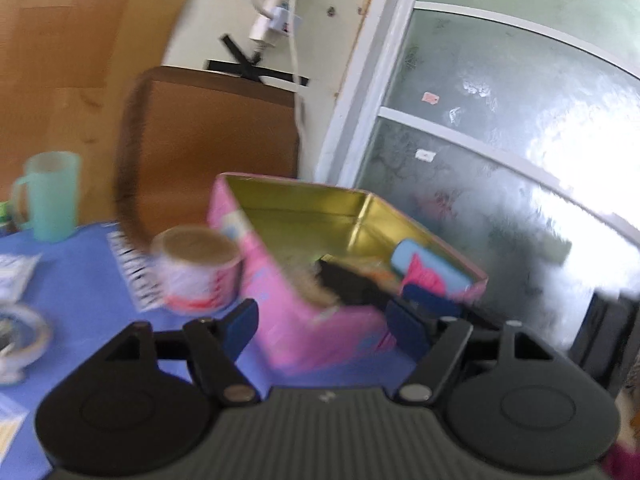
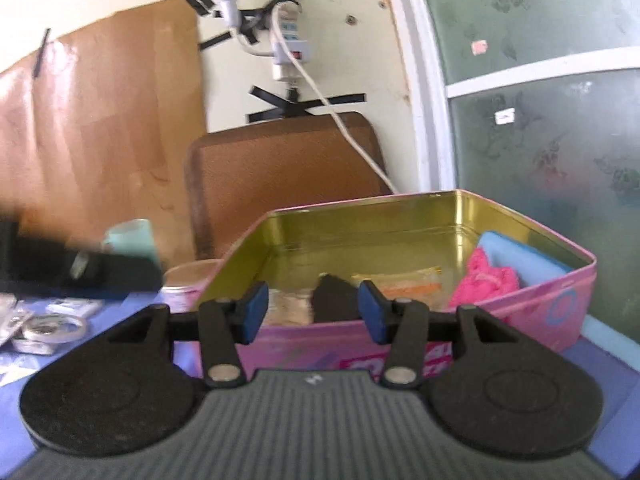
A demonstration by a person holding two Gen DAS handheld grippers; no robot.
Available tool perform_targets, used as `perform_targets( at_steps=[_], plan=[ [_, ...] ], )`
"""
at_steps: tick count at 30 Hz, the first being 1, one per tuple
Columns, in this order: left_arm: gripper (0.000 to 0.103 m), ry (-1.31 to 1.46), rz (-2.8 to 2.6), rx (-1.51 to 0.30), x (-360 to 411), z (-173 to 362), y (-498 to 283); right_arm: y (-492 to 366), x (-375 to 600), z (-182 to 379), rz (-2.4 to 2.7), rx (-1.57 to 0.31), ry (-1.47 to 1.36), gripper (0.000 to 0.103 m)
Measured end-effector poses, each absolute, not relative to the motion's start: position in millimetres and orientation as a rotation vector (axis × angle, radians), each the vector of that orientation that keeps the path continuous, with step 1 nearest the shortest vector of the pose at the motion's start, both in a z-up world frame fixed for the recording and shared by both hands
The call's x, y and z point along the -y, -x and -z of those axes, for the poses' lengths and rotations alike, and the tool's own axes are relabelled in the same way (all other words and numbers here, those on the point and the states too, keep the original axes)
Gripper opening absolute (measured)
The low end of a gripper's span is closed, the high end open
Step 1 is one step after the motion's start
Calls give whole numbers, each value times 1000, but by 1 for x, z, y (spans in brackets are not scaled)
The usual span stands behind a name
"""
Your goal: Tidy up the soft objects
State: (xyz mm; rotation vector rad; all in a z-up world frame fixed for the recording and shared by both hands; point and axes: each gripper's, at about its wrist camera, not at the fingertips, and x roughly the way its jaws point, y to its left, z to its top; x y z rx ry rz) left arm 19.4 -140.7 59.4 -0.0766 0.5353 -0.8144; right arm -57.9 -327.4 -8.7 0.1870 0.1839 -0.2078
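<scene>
A pink tin box [image 1: 304,320] with a gold inside stands open on the blue tablecloth; it also shows in the right wrist view [image 2: 520,312]. Inside lie a pink cloth [image 2: 486,280], a blue sponge [image 2: 528,256], a black soft piece [image 2: 334,296] and an orange-printed packet [image 2: 404,282]. My left gripper [image 1: 322,330] is open and empty, just in front of the box's near corner. My right gripper [image 2: 314,312] is open and empty at the box's front wall.
A white-and-red tape roll [image 1: 198,276] stands left of the box, with a mint cup [image 1: 50,194] behind it. Small packets and a clear tape roll [image 2: 52,330] lie on the cloth at left. A brown tray [image 2: 280,168] leans on the wall; a frosted window [image 2: 560,120] is at right.
</scene>
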Motion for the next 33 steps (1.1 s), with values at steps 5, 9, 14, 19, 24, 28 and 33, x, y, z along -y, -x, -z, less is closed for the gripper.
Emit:
perform_targets(
  at_steps=[5, 9, 14, 19, 24, 28, 33],
  plan=[
    [73, 106, 660, -551, 60, -37, 0, 48, 283, 5, 4, -232, -128, 52],
    [73, 179, 475, -563, -6, -25, -4, 16, 246, 4, -203, -358, -143, 52],
    [73, 323, 260, -523, -77, -17, -2, -22, 178, -9, -348, -419, -85, 52],
    [73, 566, 198, -442, -122, -9, 5, -70, 110, -24, -429, -470, -6, 53],
    [73, 614, 205, -434, -127, -6, 2, -155, 87, -20, -388, -620, -31, 49],
    [75, 620, 213, -428, -126, -6, 4, -150, 95, -21, -432, -674, -90, 28],
    [76, 621, 223, -434, -126, -4, 5, -84, 106, -16, -491, -644, -50, 9]
  ],
)
